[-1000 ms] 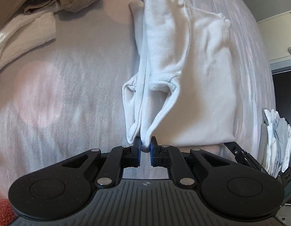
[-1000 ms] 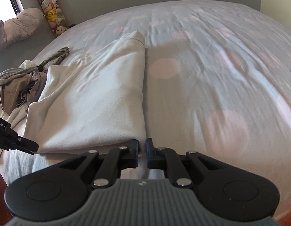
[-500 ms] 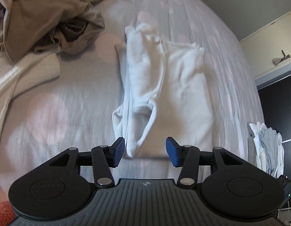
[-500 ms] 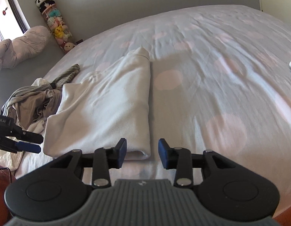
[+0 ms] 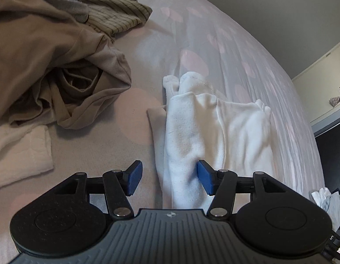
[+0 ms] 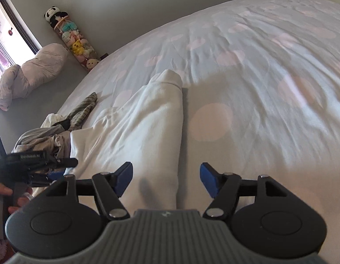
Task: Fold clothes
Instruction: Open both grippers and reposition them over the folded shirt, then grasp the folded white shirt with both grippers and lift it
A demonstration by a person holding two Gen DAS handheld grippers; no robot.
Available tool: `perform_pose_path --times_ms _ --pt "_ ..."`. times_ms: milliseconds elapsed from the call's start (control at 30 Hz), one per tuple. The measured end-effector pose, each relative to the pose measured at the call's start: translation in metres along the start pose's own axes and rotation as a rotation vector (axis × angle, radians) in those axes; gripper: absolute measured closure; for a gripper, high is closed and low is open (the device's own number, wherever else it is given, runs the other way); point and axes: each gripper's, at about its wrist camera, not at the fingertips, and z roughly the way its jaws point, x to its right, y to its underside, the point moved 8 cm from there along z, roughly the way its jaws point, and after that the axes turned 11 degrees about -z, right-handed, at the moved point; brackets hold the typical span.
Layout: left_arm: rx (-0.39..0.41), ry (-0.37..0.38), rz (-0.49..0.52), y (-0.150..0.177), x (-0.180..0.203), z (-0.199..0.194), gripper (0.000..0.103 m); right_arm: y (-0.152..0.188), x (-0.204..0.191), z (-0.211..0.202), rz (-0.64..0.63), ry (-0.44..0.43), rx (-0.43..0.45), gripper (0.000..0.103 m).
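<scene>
Both tongs have let go. The left gripper [image 5: 168, 177] and the right gripper [image 6: 166, 179] have just been opening, and each now stands with its blue pads spread and nothing pressed between them. A second ago each was pinched on the near hem of the white fleece garment [image 5: 216, 136]; that garment now lies free on the pale grey bedspread with pink dots [image 6: 247, 88], folded lengthwise into a long narrow strip running from near to far. Its near end sits between the spread pads of both tongs, untouched.

Judgement: this fold has been laid down and released; a crosswise fold probably remains.

To the far left lies an unfolded heap: a crumpled tan garment [image 5: 48, 66], a striped olive-grey garment [image 5: 117, 17] and a cream ribbed garment [image 5: 20, 151]. These appear still to need folding.
</scene>
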Motion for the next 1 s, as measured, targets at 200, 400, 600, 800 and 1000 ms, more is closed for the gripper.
perform_pose_path --times_ms 200,400,600,800,1000 --pt "-0.008 0.066 0.024 -0.007 -0.001 0.015 0.049 -0.012 0.018 0.043 0.072 -0.072 -0.003 0.037" --pt "0.009 0.124 0.045 -0.016 0.004 0.025 0.053 -0.028 0.025 0.075 0.113 -0.161 0.010 0.041" --pt "0.038 0.162 0.069 -0.023 0.009 0.034 0.060 -0.039 0.030 0.095 0.151 -0.230 0.017 0.053" --pt "0.058 0.172 0.089 -0.025 0.013 0.034 0.077 -0.044 0.034 0.108 0.189 -0.286 0.038 0.072" --pt "0.123 0.138 0.171 -0.018 0.030 0.015 0.082 -0.056 0.020 0.090 0.125 -0.283 0.106 0.079"
